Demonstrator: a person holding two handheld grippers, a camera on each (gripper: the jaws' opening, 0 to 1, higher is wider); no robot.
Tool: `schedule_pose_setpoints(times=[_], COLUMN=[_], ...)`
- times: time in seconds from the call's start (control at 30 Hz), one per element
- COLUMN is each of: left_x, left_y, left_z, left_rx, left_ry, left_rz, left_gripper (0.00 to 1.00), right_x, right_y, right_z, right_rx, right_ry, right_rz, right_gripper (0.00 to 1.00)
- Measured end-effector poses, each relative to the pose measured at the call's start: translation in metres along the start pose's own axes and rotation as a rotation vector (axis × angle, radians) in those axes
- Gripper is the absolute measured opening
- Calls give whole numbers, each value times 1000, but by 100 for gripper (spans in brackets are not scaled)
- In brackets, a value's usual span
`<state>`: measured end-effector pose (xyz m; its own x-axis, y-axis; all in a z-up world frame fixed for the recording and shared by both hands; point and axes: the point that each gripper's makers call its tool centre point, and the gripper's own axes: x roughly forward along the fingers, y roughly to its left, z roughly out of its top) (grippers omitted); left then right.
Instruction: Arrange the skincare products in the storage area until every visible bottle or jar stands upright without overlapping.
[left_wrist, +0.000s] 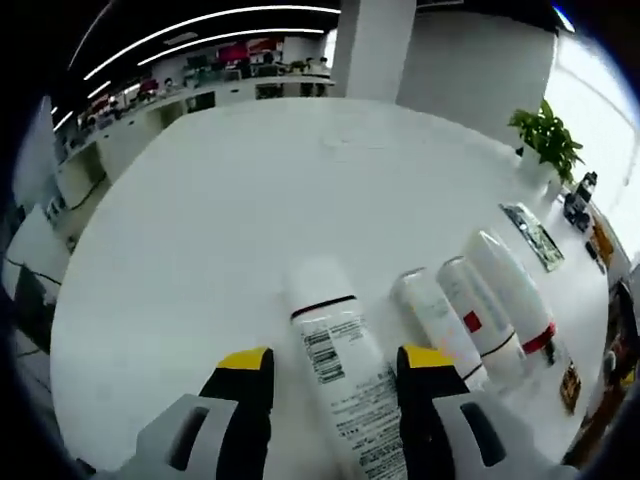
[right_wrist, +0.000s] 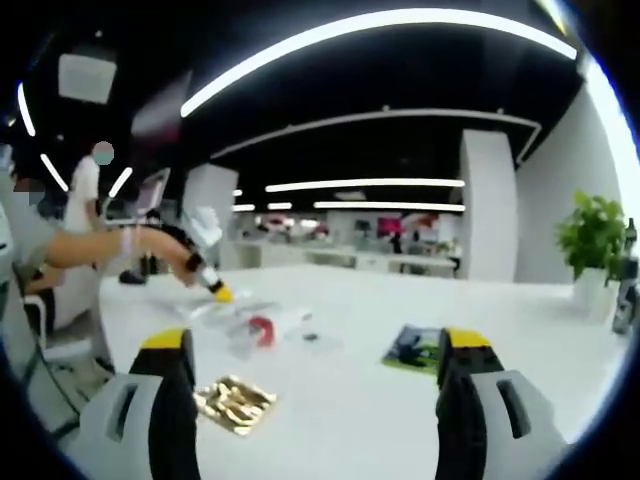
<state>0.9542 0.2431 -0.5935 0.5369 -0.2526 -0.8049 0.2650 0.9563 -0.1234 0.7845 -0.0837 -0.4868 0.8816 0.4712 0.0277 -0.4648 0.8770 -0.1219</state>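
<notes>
left gripper (left_wrist: 335, 372): jaws parted, straddling a white bottle (left_wrist: 340, 375) lying flat, not yet clamped. right gripper (right_wrist: 315, 365): jaws spread wide, holding nothing, level above the tabletop (left_wrist: 220, 220). three more white bottles (left_wrist: 480, 310) lie side by side just right of the first. progress: none upright, all four left to stand. surface: white, glossy. room: open office, ceiling light strips, potted plant (left_wrist: 545, 140).

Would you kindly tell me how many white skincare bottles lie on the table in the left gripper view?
4: one large bottle between the left gripper jaws, three smaller bottles side by side right of it.
</notes>
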Motion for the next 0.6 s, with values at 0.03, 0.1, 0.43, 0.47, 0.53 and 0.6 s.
schedule_pose_setpoints(times=[0.03,0.1,0.43,0.47,0.53,0.6], left_x=[0,0,-1,-1,-1,-3], left_y=[-2,-3,3,3,2,2], left_z=[-1,-1,-5,-5,-5,-8], left_rx=[5,37,-15,-24,-31,-48], left_ry=[9,27,220,231,250,289], left_rz=[1,10,117,129,142,142], left_gripper=[51,51,41,40,39,38], right_x=[0,-1,-1,-1,-1,-1], right_y=[0,0,-1,-1,-1,-1], right_z=[0,-1,0,1,1,0], right_rx=[0,3,11,11,11,12], right_ry=[-1,-1,-8,-12,-13,-11], right_rz=[0,-1,-2,-2,-1,-1], right_gripper=[100,100,100,100,100,99])
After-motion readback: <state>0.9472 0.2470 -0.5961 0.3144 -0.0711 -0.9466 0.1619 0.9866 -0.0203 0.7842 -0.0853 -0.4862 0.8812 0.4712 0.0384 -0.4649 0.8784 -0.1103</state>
